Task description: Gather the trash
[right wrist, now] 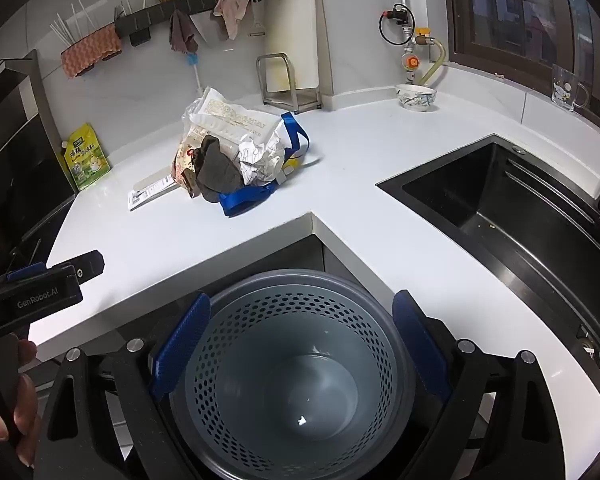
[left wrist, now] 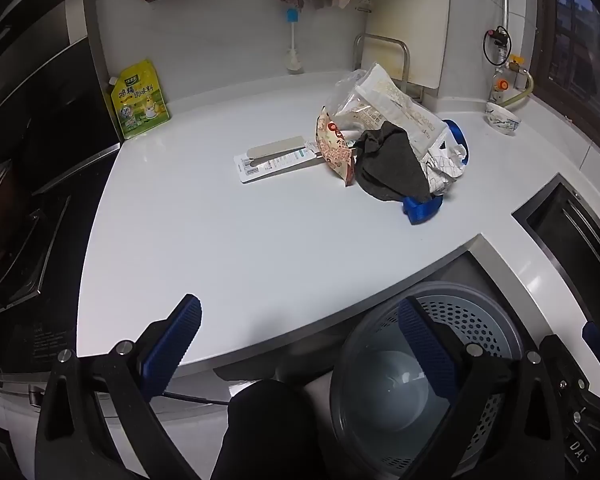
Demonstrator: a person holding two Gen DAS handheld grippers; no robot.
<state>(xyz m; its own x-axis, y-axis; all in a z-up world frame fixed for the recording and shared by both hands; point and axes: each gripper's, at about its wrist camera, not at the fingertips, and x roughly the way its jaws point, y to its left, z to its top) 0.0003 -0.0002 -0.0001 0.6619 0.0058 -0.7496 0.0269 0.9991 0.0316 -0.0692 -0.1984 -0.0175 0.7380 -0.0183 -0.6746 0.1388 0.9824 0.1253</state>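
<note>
A pile of trash [left wrist: 392, 140] lies on the white counter [left wrist: 220, 240]: plastic wrappers, a dark grey rag [left wrist: 392, 164], crumpled paper and blue strap pieces. It also shows in the right wrist view [right wrist: 236, 152]. A flat white card package [left wrist: 272, 158] lies left of the pile. A grey perforated bin [right wrist: 296, 372] stands on the floor below the counter corner, empty. My left gripper [left wrist: 300, 344] is open and empty over the counter's front edge. My right gripper [right wrist: 300, 344] is open and empty right above the bin.
A yellow seasoning pouch [left wrist: 142, 100] leans at the back left beside a black stove [left wrist: 28, 200]. A small bowl [right wrist: 416, 97] sits at the back right. A black sink [right wrist: 512, 216] is sunk into the counter on the right. Cloths hang on the wall rail.
</note>
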